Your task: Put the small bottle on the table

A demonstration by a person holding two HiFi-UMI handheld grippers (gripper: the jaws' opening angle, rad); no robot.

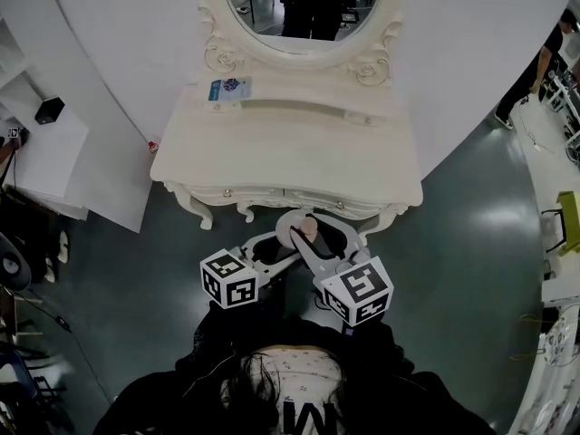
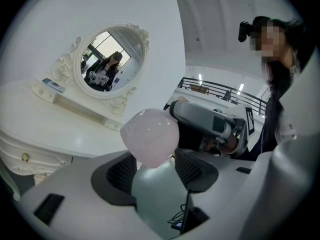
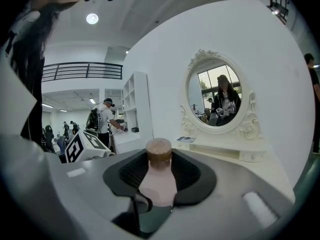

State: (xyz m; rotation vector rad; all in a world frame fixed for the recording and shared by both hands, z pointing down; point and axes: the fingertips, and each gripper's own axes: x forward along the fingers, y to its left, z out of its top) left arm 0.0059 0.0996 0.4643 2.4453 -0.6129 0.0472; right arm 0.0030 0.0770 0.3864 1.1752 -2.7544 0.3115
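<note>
Step in hand: carry; the bottle is not yet set down. The bottle (image 3: pixel 159 184) is clamped in the right gripper (image 3: pixel 160 161), cap pointing away, and is held in the air just short of the table's (image 1: pixel 290 161) front edge, mid-width. The left gripper (image 2: pixel 154 166) is held beside it with jaws apart, apparently clamping nothing.

Next move, as judged: the bottle is to be carried over the front edge, lowered onto bare top, then released.

Counted: grippers, two; bottle, one; table, one; mirror (image 1: pixel 304 7) at the back edge, one.
</note>
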